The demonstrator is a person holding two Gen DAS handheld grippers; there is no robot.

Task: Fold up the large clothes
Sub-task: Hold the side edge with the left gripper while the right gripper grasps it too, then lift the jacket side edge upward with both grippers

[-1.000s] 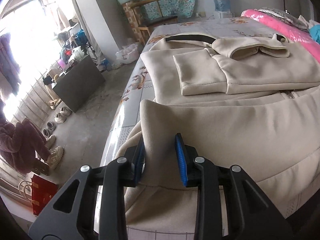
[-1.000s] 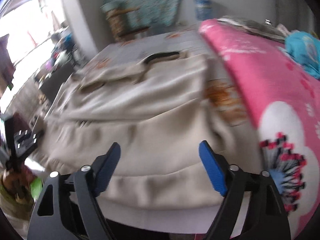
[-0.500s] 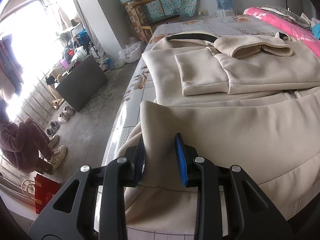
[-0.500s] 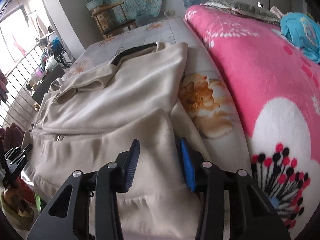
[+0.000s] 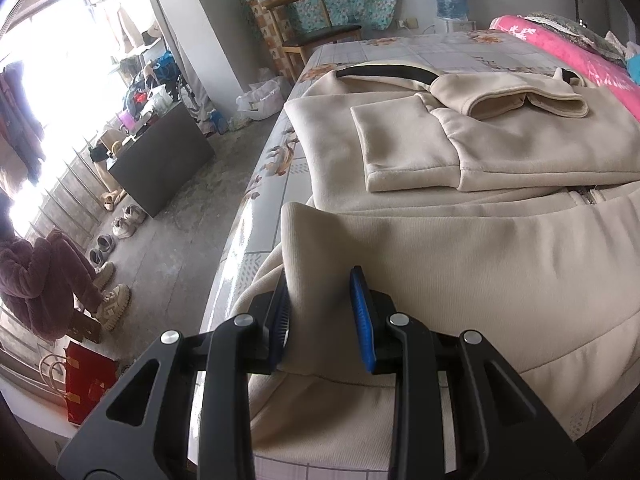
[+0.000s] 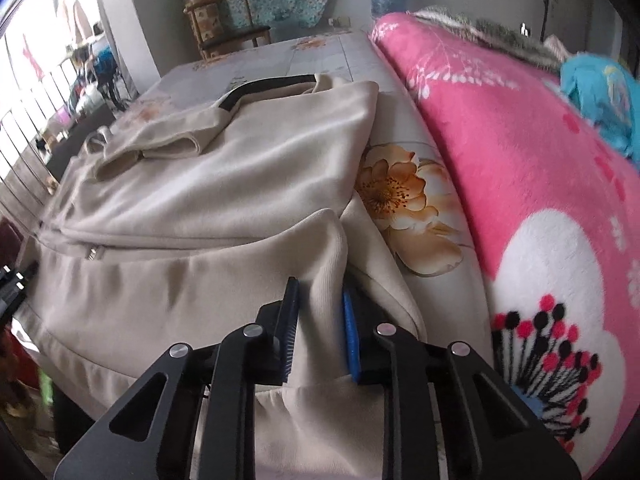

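A beige zip-up jacket (image 5: 500,152) lies spread on the bed, its sleeves folded across the chest and its black-trimmed collar at the far end. It also shows in the right wrist view (image 6: 224,184). My left gripper (image 5: 322,312) is shut on the jacket's ribbed bottom hem at its left corner, with the hem lifted a little. My right gripper (image 6: 320,328) is shut on the bottom hem at its right corner, with the cloth bunched upright between the blue pads.
The bed has a flowered sheet (image 6: 404,196). A pink flowered blanket (image 6: 540,184) lies along its right side. Left of the bed are a bare concrete floor (image 5: 168,248), a dark cabinet (image 5: 160,160), shoes, a seated person (image 5: 44,280) and a wooden chair (image 5: 304,24).
My right gripper was open over the hem a second ago; it has closed on the right corner of the hem. My left gripper kept its hold and barely moved.
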